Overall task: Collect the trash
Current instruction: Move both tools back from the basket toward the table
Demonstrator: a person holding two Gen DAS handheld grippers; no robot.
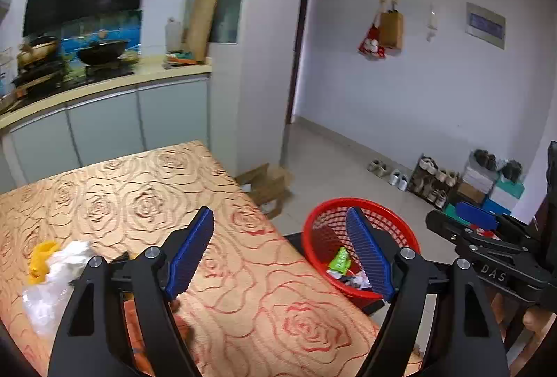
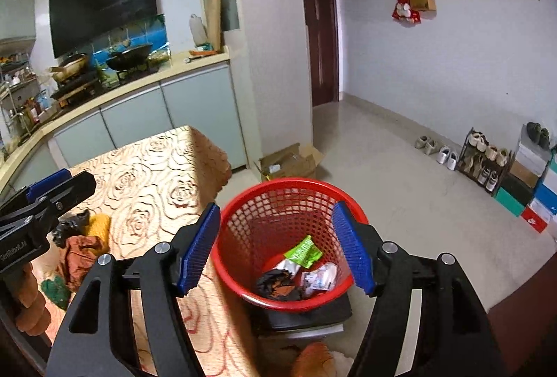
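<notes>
The red mesh basket (image 2: pixel 289 189) stands just off the table's right edge on a dark stool and holds a green wrapper (image 2: pixel 303 251), a white wrapper (image 2: pixel 320 276) and a black and orange scrap (image 2: pixel 278 283). My right gripper (image 2: pixel 276 213) hangs open above it with nothing between its blue pads. My left gripper (image 1: pixel 278 220) is open and empty over the table's right edge; the basket (image 1: pixel 358 206) lies to its right. On the rose-patterned tablecloth (image 1: pixel 146 189) lie a yellow piece (image 1: pixel 41 255) and crumpled white plastic (image 1: pixel 59 279). The right wrist view adds black (image 2: pixel 71 223), orange-brown (image 2: pixel 81 251) and green (image 2: pixel 55 290) scraps.
A kitchen counter (image 2: pixel 139 84) with pans and a stove runs behind the table. On the floor beyond the basket sits an open cardboard box (image 2: pixel 289 161). A shoe rack (image 2: pixel 484 161) and stacked boxes line the right wall, and a dark door (image 2: pixel 318 18) is at the back.
</notes>
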